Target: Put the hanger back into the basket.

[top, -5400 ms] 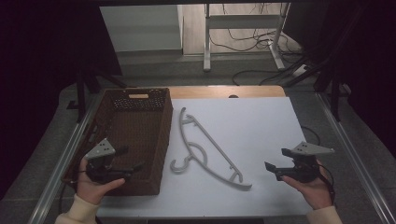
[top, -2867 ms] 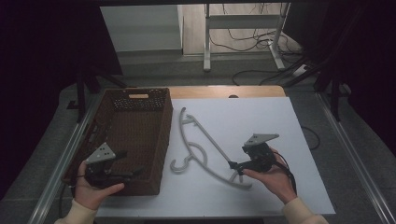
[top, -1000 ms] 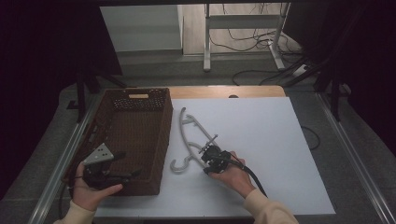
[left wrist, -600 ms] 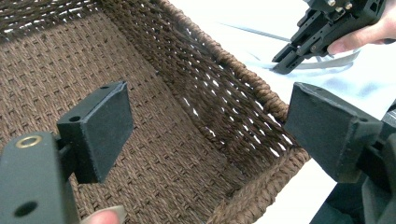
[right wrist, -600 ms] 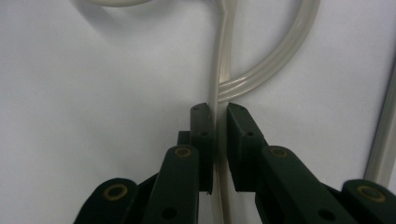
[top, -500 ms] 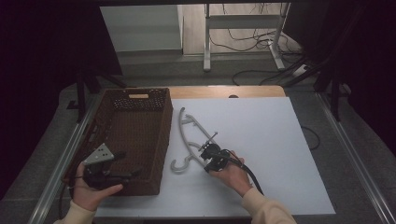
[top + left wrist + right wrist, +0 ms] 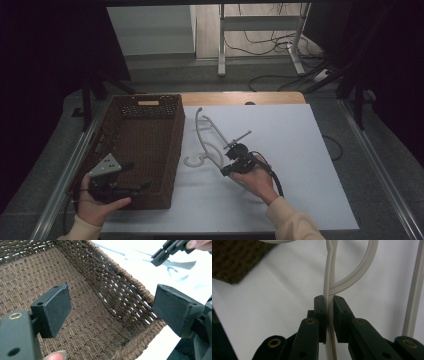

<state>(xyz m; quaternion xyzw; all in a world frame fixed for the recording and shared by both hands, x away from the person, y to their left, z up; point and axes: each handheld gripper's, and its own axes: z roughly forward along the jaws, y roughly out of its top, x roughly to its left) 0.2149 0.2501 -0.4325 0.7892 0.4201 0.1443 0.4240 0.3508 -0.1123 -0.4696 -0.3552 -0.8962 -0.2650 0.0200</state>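
A white plastic hanger (image 7: 205, 137) lies on the white table beside a brown wicker basket (image 7: 150, 107). My right gripper (image 7: 226, 169) is shut on one thin arm of the hanger (image 7: 329, 277), just below where a curved piece branches off; the gripper (image 7: 329, 302) pinches the bar between both pads. The person's hand hides the hanger's near end in the high view. My left gripper (image 7: 137, 176) hovers over the basket's near end, open wide, with nothing between its pads (image 7: 53, 310) but the woven basket floor (image 7: 82, 322).
The basket's right wall (image 7: 130, 287) stands between the left gripper and the hanger (image 7: 180, 264). The white table (image 7: 300, 150) stretches bare to the right of the hanger. Metal rails (image 7: 380, 175) border the table. A basket corner (image 7: 234, 262) lies close to the right gripper.
The right gripper crossed from the table's right side leftward to the hanger and shut on its arm. The left gripper stayed open over the basket's near end.
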